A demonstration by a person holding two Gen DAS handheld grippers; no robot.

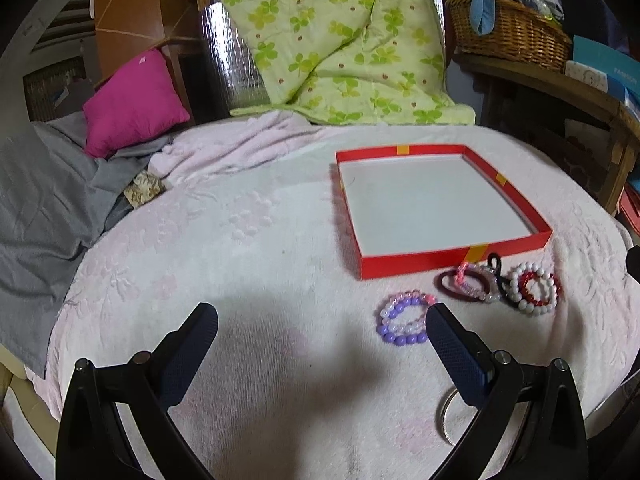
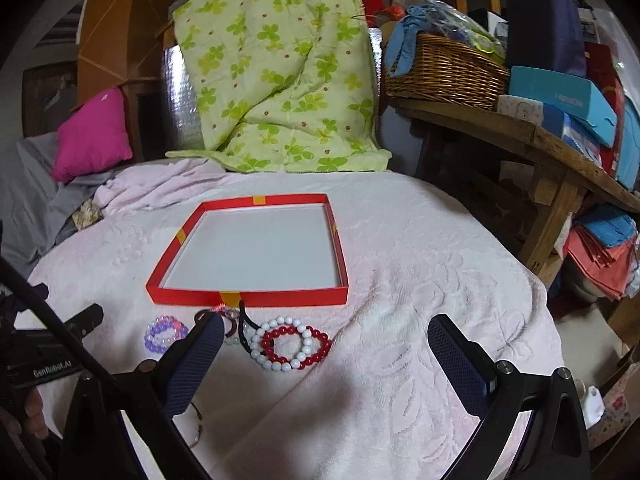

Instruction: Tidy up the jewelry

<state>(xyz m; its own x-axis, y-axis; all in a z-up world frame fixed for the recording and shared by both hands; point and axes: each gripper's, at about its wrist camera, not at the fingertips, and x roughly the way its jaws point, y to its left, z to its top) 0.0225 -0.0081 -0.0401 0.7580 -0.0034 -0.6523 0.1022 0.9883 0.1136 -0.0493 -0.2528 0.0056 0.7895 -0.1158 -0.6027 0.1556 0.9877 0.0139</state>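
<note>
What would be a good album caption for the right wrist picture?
Open right gripper hovering over beaded bracelets beside an empty red tray on a pink blanket.

A bed covered by a pale pink embossed blanket (image 1: 248,240) is seen, and everything is carried on it. A shallow red tray (image 1: 416,258) with a white floor is laid right of centre. Just near of its front wall, a cluster is found: a dark hair tie (image 1: 450,286) overlapped by a pink-and-clear bracelet (image 1: 472,280), then a white bead bracelet (image 1: 538,308) with a red bead bracelet (image 1: 540,286) inside it. A purple-and-clear bead bracelet (image 1: 402,318) is placed nearer and to the left, apart. At the far left, a magenta cushion (image 1: 134,104) and grey cloth (image 1: 48,208) are seen; at the far edge, a green floral quilt (image 1: 340,40).
</note>
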